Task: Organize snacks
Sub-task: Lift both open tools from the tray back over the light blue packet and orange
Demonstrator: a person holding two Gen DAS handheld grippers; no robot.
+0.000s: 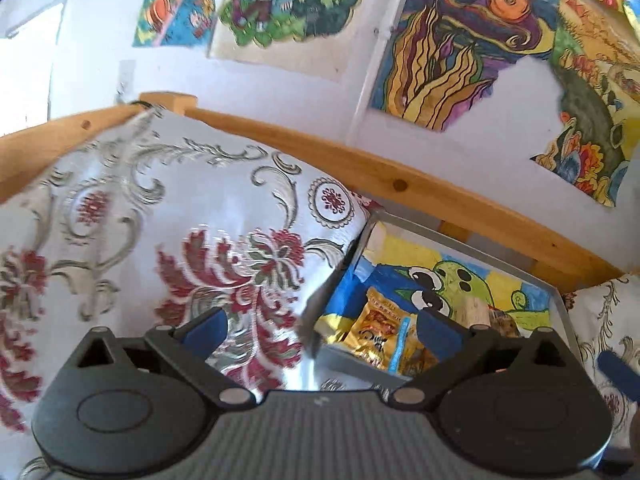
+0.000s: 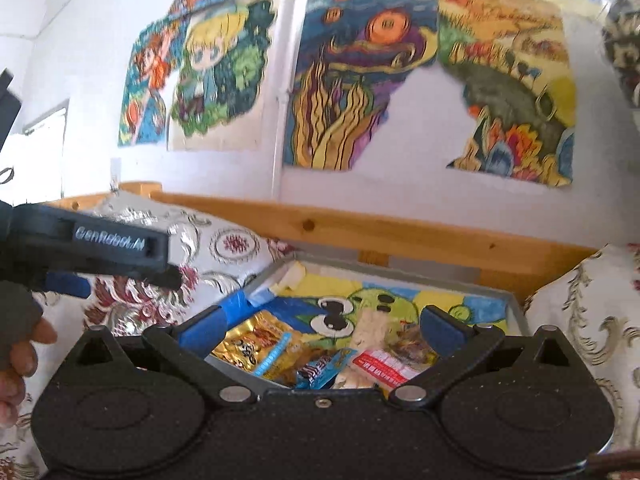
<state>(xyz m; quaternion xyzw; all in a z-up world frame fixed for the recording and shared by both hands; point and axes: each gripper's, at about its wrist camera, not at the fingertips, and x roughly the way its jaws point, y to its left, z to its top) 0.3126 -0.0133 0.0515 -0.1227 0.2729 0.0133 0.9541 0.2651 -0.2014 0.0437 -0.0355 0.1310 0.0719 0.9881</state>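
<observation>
Ahead of the right gripper (image 2: pixel 322 330), a matt grey tray (image 2: pixel 516 312) holds glossy foil snack packets (image 2: pixel 256 344); beyond it runs smooth wooden rail (image 2: pixel 400 236); shiny brocade cushion (image 2: pixel 132 300) leftward.

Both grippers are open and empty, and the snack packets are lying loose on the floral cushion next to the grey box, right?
Not quite. The packets, such as the gold packet, lie inside the grey box, not on the floral cushion; the right wrist view shows it. The left gripper and right gripper are indeed open and empty.

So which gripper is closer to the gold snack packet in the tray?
Right. The right gripper hangs open directly over the gold snack packet; the left gripper, also open, sits off to the packet's left above the cushion.
</observation>
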